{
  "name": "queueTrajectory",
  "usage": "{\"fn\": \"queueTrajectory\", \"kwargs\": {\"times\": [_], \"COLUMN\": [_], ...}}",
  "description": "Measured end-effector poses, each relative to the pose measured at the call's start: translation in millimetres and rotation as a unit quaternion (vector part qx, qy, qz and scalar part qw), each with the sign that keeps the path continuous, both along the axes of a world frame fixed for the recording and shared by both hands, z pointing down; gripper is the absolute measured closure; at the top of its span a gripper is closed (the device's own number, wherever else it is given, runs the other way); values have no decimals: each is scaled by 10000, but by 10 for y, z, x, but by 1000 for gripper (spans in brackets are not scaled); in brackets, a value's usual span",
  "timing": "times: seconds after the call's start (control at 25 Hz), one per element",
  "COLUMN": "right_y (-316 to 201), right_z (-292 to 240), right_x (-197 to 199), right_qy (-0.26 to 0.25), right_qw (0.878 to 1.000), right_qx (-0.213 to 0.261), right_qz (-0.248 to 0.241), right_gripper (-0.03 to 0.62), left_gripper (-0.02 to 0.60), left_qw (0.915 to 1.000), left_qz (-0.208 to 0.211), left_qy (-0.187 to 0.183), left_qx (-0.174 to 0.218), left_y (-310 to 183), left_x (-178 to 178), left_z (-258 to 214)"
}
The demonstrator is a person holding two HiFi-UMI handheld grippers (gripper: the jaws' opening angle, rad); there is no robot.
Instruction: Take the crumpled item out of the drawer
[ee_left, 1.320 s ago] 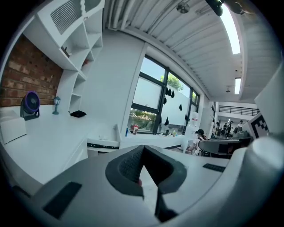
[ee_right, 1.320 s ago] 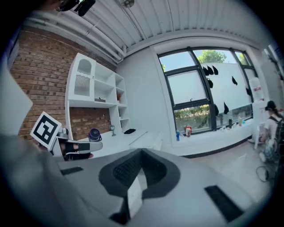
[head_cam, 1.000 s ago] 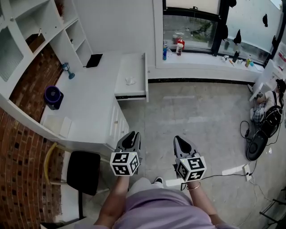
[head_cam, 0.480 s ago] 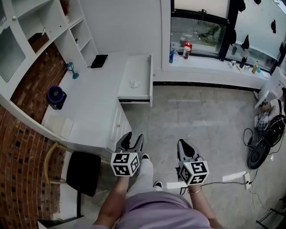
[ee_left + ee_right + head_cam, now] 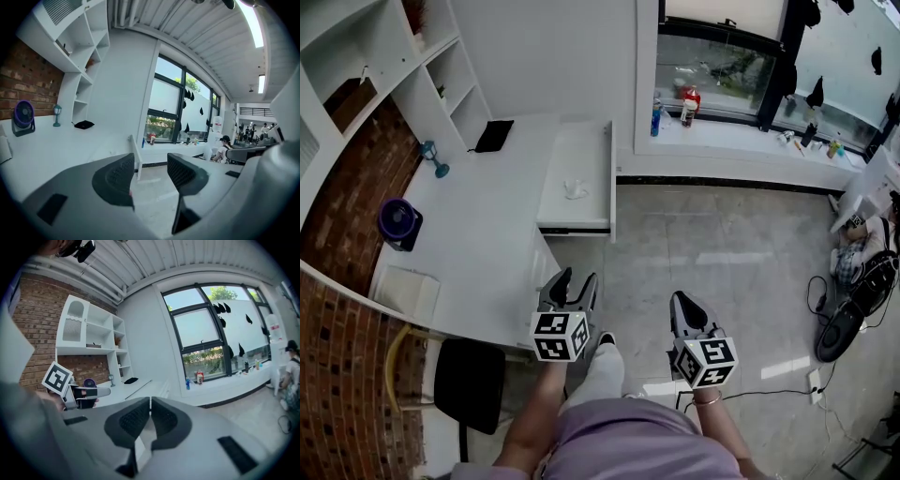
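A small crumpled white item (image 5: 575, 189) lies in the open white drawer (image 5: 584, 141), which is pulled out from the desk's far end. Both grippers are held above the floor in front of the person, well short of the drawer. My left gripper (image 5: 575, 279) is beside the desk's near corner. Its jaws have just been opening and stand apart with nothing between them (image 5: 150, 169). My right gripper (image 5: 682, 302) is level with it to the right, shut and empty (image 5: 150, 403). The left gripper view shows only the drawer's front edge (image 5: 136, 157). The item is hidden there.
The white desk (image 5: 487, 234) carries a purple fan (image 5: 397, 220), a blue goblet (image 5: 431, 157) and a black object (image 5: 493, 136). A black chair (image 5: 469, 384) stands at the near left. Bottles (image 5: 675, 101) line the windowsill. A seated person (image 5: 862, 248) and cables are at the far right.
The person has stepped forward, so both grippers have come nearer the desk and drawer. The left gripper's jaws have spread from nearly closed to apart. The right stays shut.
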State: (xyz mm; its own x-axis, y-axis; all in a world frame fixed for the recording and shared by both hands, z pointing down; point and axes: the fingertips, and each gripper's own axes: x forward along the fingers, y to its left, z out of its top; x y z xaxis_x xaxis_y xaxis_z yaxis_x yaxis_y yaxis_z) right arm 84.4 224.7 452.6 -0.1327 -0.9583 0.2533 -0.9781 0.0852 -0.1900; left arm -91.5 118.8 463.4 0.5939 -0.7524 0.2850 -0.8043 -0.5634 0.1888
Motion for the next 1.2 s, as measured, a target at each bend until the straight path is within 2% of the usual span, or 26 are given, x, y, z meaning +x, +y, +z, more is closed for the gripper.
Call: {"fn": "queueTrajectory", "kwargs": {"times": [0.56, 1.2], "right_y": [-1507, -2391], "right_z": [-44, 56], "right_x": [-92, 56], "right_qy": [49, 35], "right_qw": [9999, 9997], "right_qx": [-94, -218], "right_qz": [49, 71], "right_gripper": [591, 591], "left_gripper": [373, 368], "left_qw": [9998, 9995], "left_qz": [-59, -206], "left_qy": [-23, -121], "left_qx": [-170, -227], "left_y": [-1527, -2414], "left_x": [-130, -152], "left_z": [107, 203]}}
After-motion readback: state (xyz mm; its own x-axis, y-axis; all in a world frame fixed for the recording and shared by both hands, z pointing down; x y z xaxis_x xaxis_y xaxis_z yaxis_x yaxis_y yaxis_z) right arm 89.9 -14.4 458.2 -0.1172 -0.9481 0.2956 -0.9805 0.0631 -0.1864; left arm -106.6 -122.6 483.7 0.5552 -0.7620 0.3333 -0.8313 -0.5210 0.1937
